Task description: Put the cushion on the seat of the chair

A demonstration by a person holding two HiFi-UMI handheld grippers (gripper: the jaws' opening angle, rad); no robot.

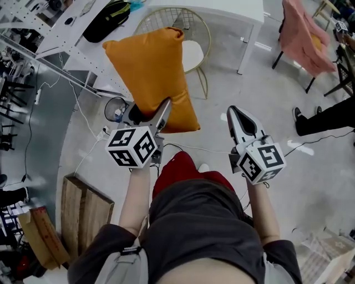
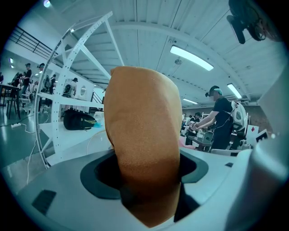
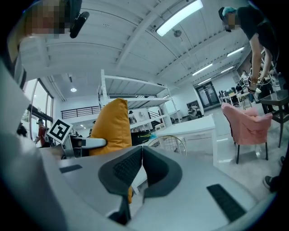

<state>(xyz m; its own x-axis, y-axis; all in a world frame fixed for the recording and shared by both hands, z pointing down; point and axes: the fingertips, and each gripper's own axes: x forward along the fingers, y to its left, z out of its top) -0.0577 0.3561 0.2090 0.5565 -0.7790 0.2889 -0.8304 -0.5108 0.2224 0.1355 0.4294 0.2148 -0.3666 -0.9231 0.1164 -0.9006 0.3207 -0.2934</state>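
Note:
In the head view an orange cushion (image 1: 150, 69) hangs upright in the air, and my left gripper (image 1: 152, 115) is shut on its lower edge. The left gripper view has the cushion (image 2: 142, 135) filling the gap between the jaws, pressed from both sides. Just beyond the cushion stands the chair (image 1: 193, 52), round with a gold wire back and a white seat. My right gripper (image 1: 237, 119) hovers to the right of the cushion, apart from it, jaws shut with nothing between them (image 3: 139, 151). From the right gripper view the cushion (image 3: 113, 128) is at left and the chair (image 3: 170, 143) behind it.
A white table (image 1: 222, 11) stands behind the chair, with a black bag (image 1: 108, 19) on a table at upper left. A pink-draped chair (image 1: 302, 39) is at upper right, a person's leg (image 1: 324, 117) at right. A wooden pallet (image 1: 83, 211) and cables lie at left.

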